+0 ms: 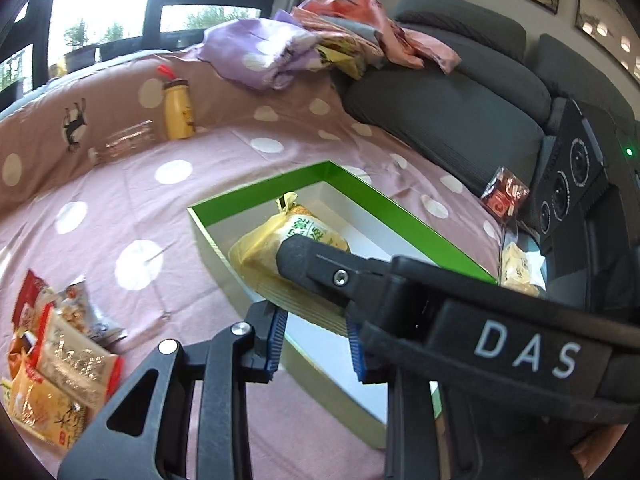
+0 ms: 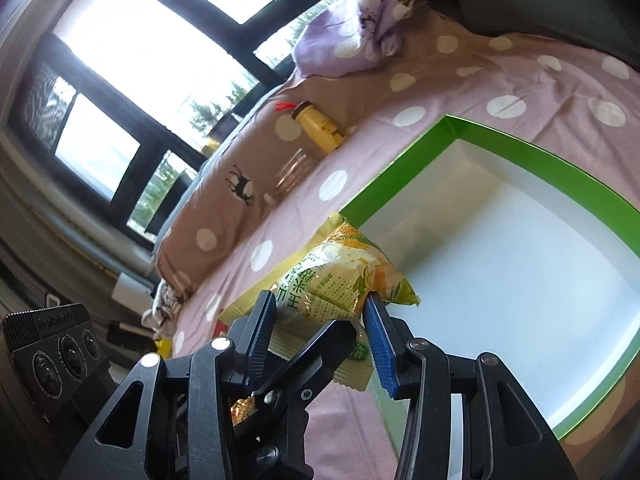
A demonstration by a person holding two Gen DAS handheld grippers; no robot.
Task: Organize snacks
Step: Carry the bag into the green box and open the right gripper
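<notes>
A yellow-green snack packet [image 2: 336, 280] sits between the blue pads of my right gripper [image 2: 320, 332], which is shut on it at the near-left corner of the green-rimmed white box [image 2: 532, 152]. In the left wrist view the same packet [image 1: 280, 252] hangs over the box [image 1: 400, 204], held by the right gripper's black finger. My left gripper [image 1: 316, 344] is open, its blue pads straddling the box's near wall with the packet's lower edge between them. A pile of snack packets [image 1: 52, 368] lies on the bedspread at the lower left.
A yellow bottle [image 1: 178, 110] and a clear jar [image 1: 124, 142] stand against the dotted pink cushion. A lilac cloth bundle [image 1: 264, 52] and pink clothes lie behind. A red packet [image 1: 506, 196] and a pale packet [image 1: 518, 268] lie by the grey sofa cushions [image 1: 440, 108].
</notes>
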